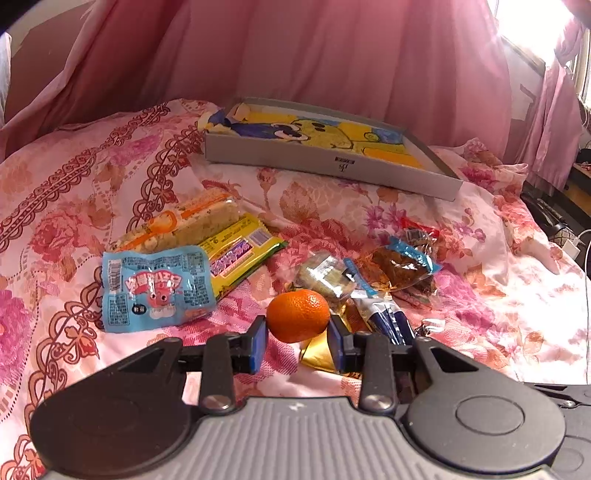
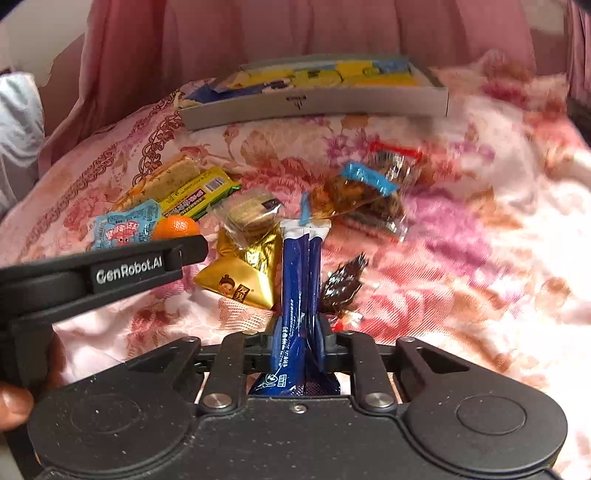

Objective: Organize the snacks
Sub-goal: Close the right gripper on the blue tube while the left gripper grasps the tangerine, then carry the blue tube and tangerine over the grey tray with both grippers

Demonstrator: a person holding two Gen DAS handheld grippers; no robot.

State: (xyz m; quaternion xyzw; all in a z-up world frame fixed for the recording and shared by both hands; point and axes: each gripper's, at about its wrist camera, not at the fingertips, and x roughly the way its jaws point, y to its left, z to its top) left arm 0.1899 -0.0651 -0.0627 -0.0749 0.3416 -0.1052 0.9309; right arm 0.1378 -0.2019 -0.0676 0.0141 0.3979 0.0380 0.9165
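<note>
Where the floral bedspread (image 1: 110, 177) is spread under a pink curtain (image 1: 332, 55), the snacks are laid out loose, and a grey tray (image 1: 325, 162) with a yellow picture inside is seen far ahead of both pairs of fingers. The left gripper (image 1: 297, 336) is clamped on a tangerine (image 1: 297, 314), which is held between its blue pads. To the left of these fingers a light blue packet (image 1: 155, 288), a yellow-green packet (image 1: 240, 254) and a cracker pack (image 1: 184, 221) are found. The right gripper (image 2: 299, 341) is closed on a dark blue stick pack (image 2: 299, 280), which points forward from between the fingers.

Only in the right view a gold packet (image 2: 243, 277) is shown whole, just left of the stick pack, and a thumb (image 2: 13, 406) at the lower left edge. In the left view the gold packet is mostly hidden behind the fingers. A bright window (image 1: 532, 26) is seen only in the left view.

The clear bags (image 2: 365, 192) ahead of the right fingers are blurred, so their contents cannot be told.
</note>
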